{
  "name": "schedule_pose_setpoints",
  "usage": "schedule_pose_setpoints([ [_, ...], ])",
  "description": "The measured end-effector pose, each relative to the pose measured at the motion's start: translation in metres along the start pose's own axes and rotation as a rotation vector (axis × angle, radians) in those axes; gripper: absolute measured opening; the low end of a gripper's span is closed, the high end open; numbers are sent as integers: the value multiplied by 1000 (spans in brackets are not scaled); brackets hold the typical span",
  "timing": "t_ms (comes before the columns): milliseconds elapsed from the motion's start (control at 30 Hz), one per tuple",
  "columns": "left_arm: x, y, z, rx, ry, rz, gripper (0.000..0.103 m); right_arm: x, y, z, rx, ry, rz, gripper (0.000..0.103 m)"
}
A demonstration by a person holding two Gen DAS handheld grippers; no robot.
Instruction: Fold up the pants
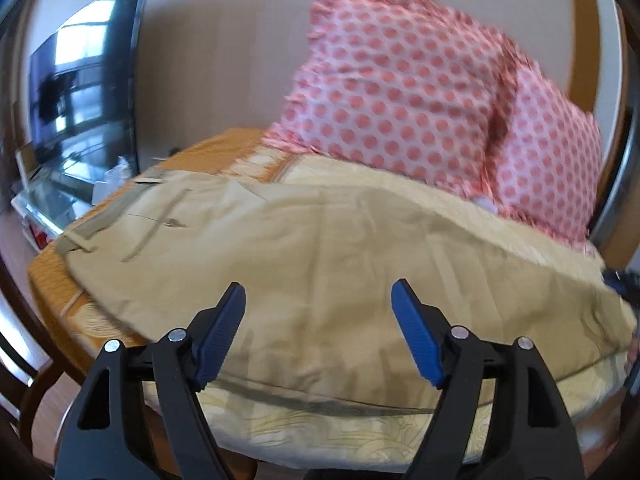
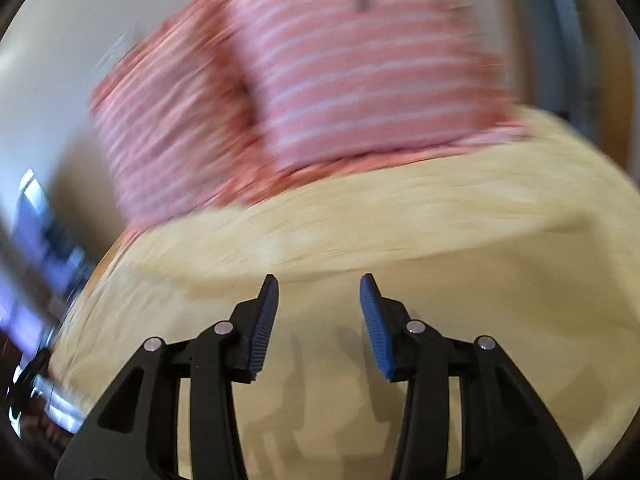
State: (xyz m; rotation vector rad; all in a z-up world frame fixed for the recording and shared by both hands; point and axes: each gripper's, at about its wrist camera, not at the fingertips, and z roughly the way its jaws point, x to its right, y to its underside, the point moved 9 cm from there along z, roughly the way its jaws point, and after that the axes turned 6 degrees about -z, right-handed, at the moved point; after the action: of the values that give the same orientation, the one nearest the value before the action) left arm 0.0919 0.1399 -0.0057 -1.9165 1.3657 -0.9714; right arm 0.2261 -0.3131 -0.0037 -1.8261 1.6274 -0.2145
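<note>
TV at far left, by wall. Tan pants spread flat across bed, waistband to left. Left gripper above pants, jaws wide apart, empty. Dotted pillows behind. Right gripper, blurred view: jaws part-open, nothing held.

One pair of khaki pants lies spread on one bed. Two pink polka-dot pillows stand at twelve to two o'clock: the larger and the smaller. One television sits at ten o'clock. Two tongs: left, right.
</note>
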Motion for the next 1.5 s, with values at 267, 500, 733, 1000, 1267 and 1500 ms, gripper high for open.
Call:
schedule_pose_setpoints([
  [267,-8,30,32,-86,-10,-13,79,45,21,20,-83,233,92,43],
  [500,-5,36,30,-54,16,7,87,147,84,-132,171,682,369,73],
  [733,1,37,32,-46,13,39,93,209,146,-181,192,739,606,57],
  [1000,3,39,33,-43,10,48,93,180,125,-144,222,622,535,16],
  [1267,3,40,35,-43,7,55,97,97,38,-133,379,397,337,6],
  [1500,3,33,27,-40,44,-27,97,-166,-6,-29,247,-199,-58,2],
])
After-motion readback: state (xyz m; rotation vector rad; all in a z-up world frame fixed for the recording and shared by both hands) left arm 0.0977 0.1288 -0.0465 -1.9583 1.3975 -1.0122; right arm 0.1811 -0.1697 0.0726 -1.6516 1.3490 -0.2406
